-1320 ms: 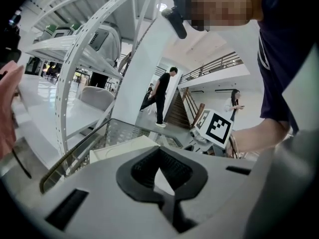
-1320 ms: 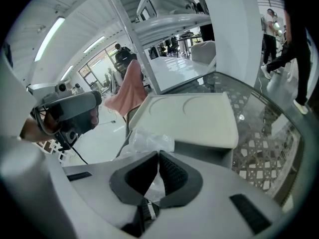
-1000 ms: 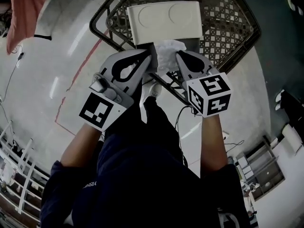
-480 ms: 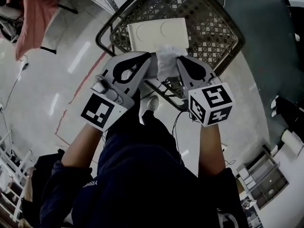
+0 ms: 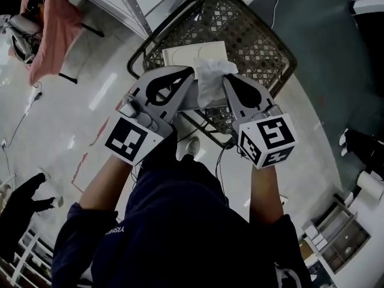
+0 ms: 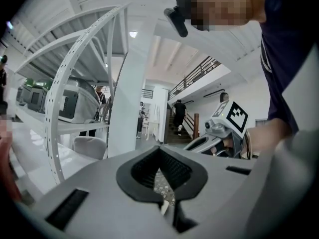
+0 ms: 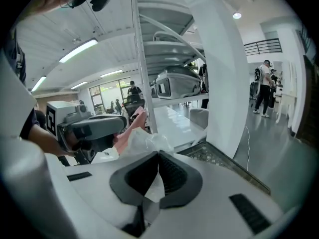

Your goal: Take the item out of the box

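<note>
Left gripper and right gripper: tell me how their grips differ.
The right gripper has a wide fold of the white bag between its fingers; the left gripper pinches only a thin white sliver, apparently the bag's edge. The wire basket shows past the left gripper's fingers; the bag fills the right gripper's gap. Both are shut, flanking the bag above the wire basket.

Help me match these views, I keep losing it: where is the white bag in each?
Head view: white bag, upper centre, over the mesh basket.
Left gripper view: only a white sliver in the shut jaws, bottom centre.
Right gripper view: centre-left, pinched in the jaws.
Shared landmark: mesh basket.
</note>
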### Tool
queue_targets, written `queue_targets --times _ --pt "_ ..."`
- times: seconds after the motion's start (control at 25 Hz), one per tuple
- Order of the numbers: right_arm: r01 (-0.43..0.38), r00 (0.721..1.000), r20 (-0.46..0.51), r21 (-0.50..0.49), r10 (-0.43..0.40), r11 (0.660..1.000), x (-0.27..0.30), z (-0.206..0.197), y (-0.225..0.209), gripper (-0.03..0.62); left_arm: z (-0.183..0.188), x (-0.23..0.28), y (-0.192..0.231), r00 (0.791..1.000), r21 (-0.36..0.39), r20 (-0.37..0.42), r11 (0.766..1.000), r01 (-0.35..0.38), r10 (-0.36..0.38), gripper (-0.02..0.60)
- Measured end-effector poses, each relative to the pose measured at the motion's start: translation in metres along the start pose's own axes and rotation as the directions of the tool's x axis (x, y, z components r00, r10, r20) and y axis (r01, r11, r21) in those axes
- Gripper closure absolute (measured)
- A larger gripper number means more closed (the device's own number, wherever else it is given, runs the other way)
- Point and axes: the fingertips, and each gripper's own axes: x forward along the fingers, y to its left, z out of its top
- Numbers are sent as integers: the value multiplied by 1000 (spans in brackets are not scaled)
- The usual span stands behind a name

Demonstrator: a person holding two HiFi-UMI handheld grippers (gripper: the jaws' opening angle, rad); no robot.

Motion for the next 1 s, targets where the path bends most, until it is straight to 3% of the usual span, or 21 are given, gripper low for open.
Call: queue_targets --times 0.48,1.0 --pt "17 986 164 -55 -8 998 -54 61 12 566 62 -6 -20 998 80 66 997 -8 3 576" --pt "21 959 285 -74 1 997 -92 94 30 566 87 -17 -36 995 122 96 992 -13 1 576"
